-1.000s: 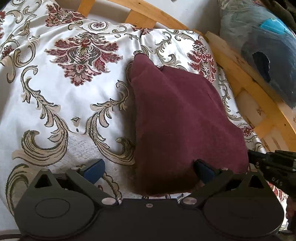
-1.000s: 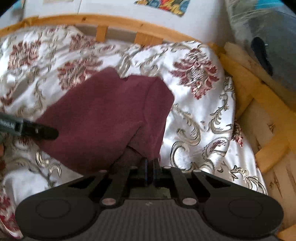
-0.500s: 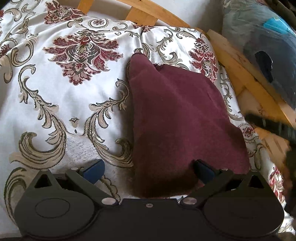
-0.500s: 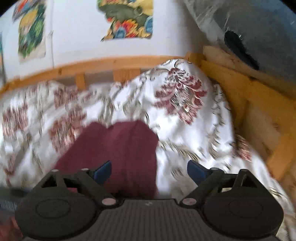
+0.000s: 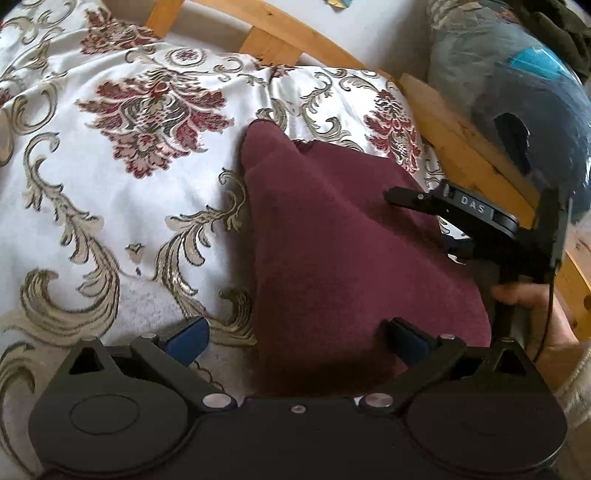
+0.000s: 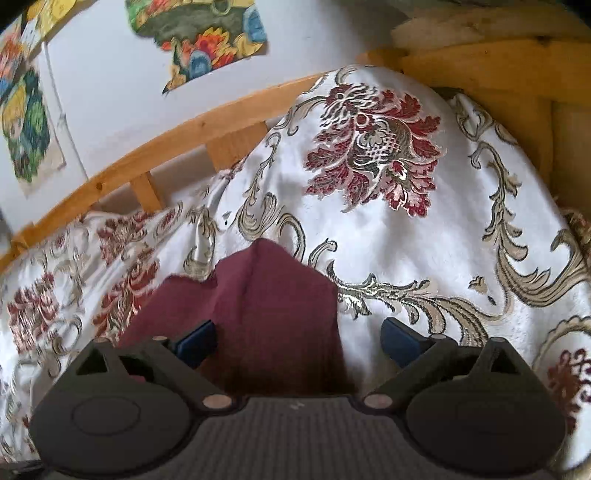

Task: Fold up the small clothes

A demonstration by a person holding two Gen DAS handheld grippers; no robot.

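Observation:
A maroon cloth [image 5: 332, 240] lies folded on a floral bedspread [image 5: 110, 184]. My left gripper [image 5: 295, 338] is open at the cloth's near edge; its right pad rests at the cloth and its left pad stands over the bedspread. One black finger [image 5: 417, 197] of my right gripper reaches over the cloth's right side, with a hand [image 5: 524, 299] holding that gripper. In the right wrist view my right gripper [image 6: 299, 341] is open above the cloth [image 6: 273, 314]. The cloth's edge lies between its blue pads, and neither pad presses on it.
A wooden bed rail [image 5: 295, 33] curves round the far and right sides of the bedspread. A plastic bag of blue fabric [image 5: 517, 92] sits beyond the rail at the right. Colourful pictures [image 6: 207, 40] hang on the white wall.
My right gripper let go of the cloth's corner, opened wide and rolled. It came back in over the cloth's right side. The left gripper and the cloth stayed in place.

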